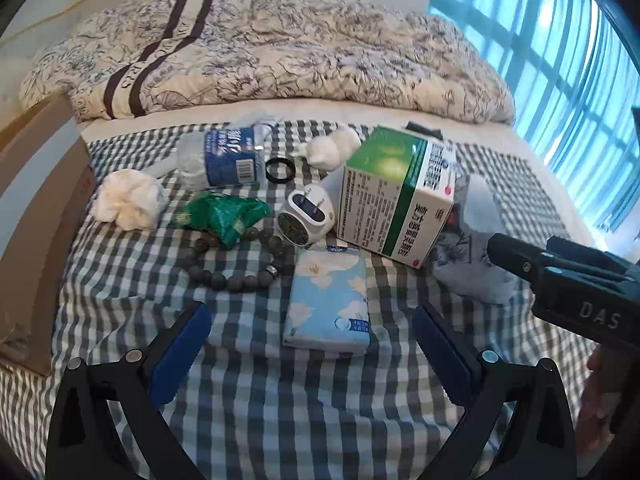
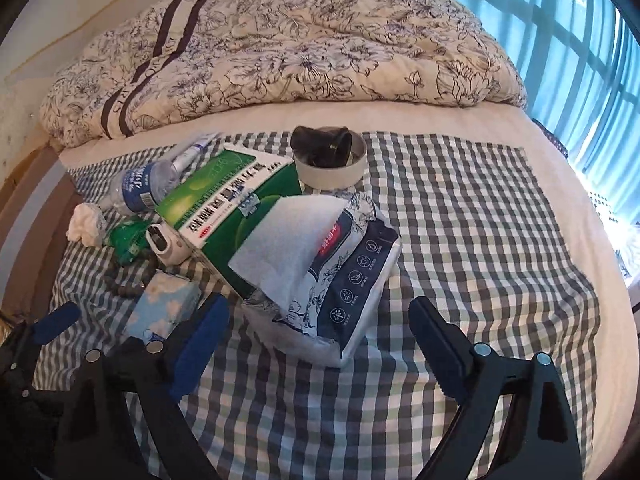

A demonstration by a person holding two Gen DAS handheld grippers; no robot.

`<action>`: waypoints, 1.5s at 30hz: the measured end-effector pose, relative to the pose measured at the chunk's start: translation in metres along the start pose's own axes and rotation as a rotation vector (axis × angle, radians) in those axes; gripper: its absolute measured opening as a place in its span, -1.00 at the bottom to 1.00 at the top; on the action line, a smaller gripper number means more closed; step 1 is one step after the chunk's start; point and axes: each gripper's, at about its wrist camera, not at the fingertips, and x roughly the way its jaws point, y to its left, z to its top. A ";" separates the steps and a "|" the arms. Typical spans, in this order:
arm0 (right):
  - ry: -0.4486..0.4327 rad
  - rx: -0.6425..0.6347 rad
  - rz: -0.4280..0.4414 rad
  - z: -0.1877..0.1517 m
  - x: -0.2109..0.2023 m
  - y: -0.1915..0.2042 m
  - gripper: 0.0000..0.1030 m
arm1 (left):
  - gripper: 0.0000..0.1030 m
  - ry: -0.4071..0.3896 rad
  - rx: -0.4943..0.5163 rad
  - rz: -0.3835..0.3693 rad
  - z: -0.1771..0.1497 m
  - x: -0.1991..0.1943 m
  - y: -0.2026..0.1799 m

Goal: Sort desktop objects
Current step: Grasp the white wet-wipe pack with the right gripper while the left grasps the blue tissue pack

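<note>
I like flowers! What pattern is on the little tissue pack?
White flowers on light blue tissue pack; clearest in left wrist view.

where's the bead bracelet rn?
Left wrist view, left of centre on the checked cloth: the bead bracelet lies just in front of the green wrapper, with the blue tissue pack to its right.

Left gripper [image 1: 312, 344] held low, fingers wide apart, nothing between them, right gripper [image 2: 316, 340] beside it (also spread wide), holding nothing, both pointing forward
</note>
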 end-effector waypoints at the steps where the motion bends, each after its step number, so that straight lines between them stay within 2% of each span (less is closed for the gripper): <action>1: 0.004 0.001 0.000 -0.001 0.002 -0.001 0.77 | 1.00 0.009 -0.002 -0.003 0.000 0.005 0.000; 4: 0.018 0.004 0.000 0.000 0.009 -0.002 0.77 | 0.92 0.036 -0.007 -0.010 0.000 0.017 0.000; 6: 0.024 0.005 -0.005 0.000 0.013 -0.001 0.77 | 0.71 0.056 0.007 0.016 -0.001 0.025 -0.001; 8: 0.031 0.008 -0.005 0.002 0.016 0.000 0.77 | 0.66 0.081 0.010 0.021 -0.002 0.035 -0.001; 14: 0.056 0.019 -0.008 0.005 0.030 0.004 0.77 | 0.66 0.096 -0.016 -0.007 -0.001 0.049 0.006; 22: 0.106 0.021 -0.067 0.004 0.058 0.007 0.77 | 0.64 0.065 0.029 0.018 -0.006 0.062 0.001; 24: 0.115 0.035 -0.068 0.003 0.064 0.005 0.78 | 0.49 0.058 0.029 0.020 -0.006 0.061 0.002; 29: 0.140 0.081 -0.038 0.001 0.081 -0.005 0.80 | 0.29 0.036 0.008 0.022 -0.007 0.059 0.007; 33: 0.118 0.062 -0.039 0.000 0.083 -0.003 0.82 | 0.11 0.015 -0.008 0.006 -0.008 0.055 0.010; 34: 0.115 0.057 -0.036 0.000 0.081 -0.003 0.70 | 0.11 0.008 -0.016 0.000 -0.008 0.054 0.012; 35: 0.107 0.049 -0.019 0.000 0.079 -0.001 0.34 | 0.10 0.000 -0.028 -0.006 -0.008 0.052 0.014; 37: 0.088 0.027 0.001 -0.001 0.069 0.004 0.01 | 0.10 -0.012 -0.053 -0.010 -0.008 0.049 0.018; 41: 0.057 -0.003 -0.005 -0.004 0.049 0.011 -0.33 | 0.10 -0.047 -0.106 -0.002 -0.009 0.041 0.029; 45: 0.045 -0.005 0.006 -0.008 0.031 0.012 -0.34 | 0.10 -0.044 -0.146 -0.006 -0.014 0.032 0.037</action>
